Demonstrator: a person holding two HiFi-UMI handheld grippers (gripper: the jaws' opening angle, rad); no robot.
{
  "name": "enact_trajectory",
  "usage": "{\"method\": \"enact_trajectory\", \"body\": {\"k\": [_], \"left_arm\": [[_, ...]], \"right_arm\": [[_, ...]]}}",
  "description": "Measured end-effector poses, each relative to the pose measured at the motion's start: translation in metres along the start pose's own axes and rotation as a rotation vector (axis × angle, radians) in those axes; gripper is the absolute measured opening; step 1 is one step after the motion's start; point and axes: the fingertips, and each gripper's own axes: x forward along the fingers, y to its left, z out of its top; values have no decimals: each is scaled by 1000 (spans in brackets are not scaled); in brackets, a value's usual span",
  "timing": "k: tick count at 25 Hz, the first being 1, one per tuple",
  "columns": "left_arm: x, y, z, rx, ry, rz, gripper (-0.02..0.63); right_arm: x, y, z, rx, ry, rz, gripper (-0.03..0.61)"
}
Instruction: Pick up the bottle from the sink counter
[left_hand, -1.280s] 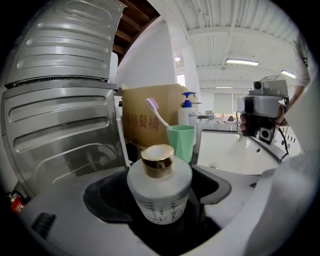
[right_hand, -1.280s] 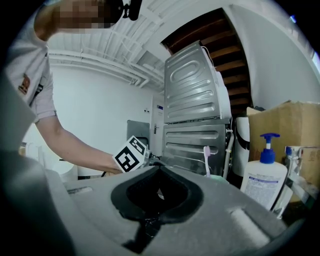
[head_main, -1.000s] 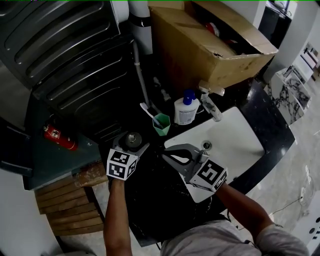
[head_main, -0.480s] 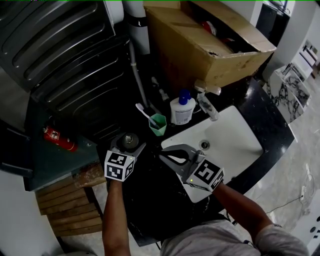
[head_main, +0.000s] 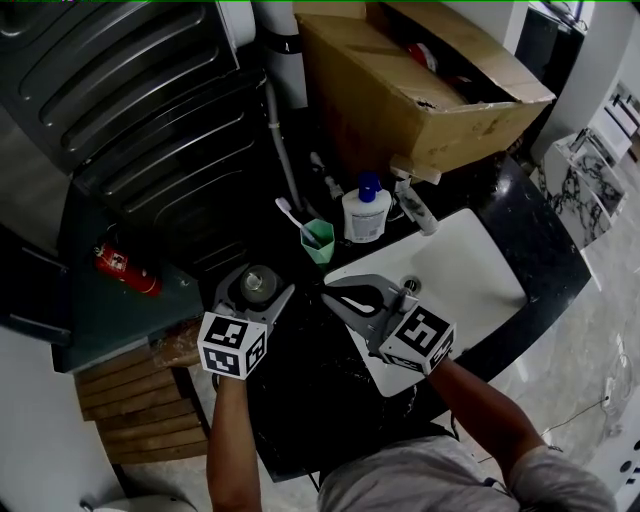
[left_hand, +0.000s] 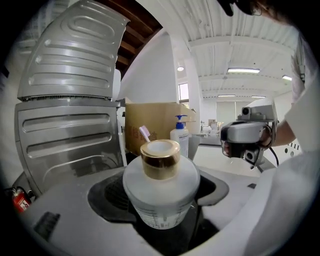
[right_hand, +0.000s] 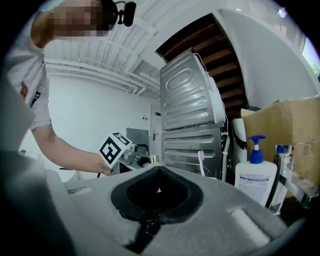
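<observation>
My left gripper (head_main: 256, 296) is now pressing on the bottle (left_hand: 161, 185). A second ago its 2 jaws were standing wider around it; they have since come in a little and stopped against the frosted body, below the gold cap. Seen from the head, the gripper is also sitting slightly nearer to me than before. I am judging from this that the grip is made and only the lift off the dark counter (head_main: 300, 400) is left. Whether the base is already clear of the counter I cannot tell. The jaws are standing fairly wide, since the body is broad. My right gripper (head_main: 332, 297) is hanging beside the sink (head_main: 470, 270), jaws together and empty. The pump dispenser (head_main: 366, 212) is standing well apart.
</observation>
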Motion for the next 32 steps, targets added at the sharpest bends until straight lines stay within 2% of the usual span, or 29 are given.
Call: {"method": "enact_trajectory", "body": {"k": [17, 24, 32], "left_arm": [[-92, -70, 61, -8, -177, 46, 331], [-115, -92, 76, 8, -217, 55, 331], [-127, -106, 79, 27, -232, 63, 331]], "right_arm": [[-25, 39, 51, -77, -98, 28, 2], [-37, 54, 69, -98, -143, 32, 1], [-47, 64, 72, -110, -148, 36, 1]]}}
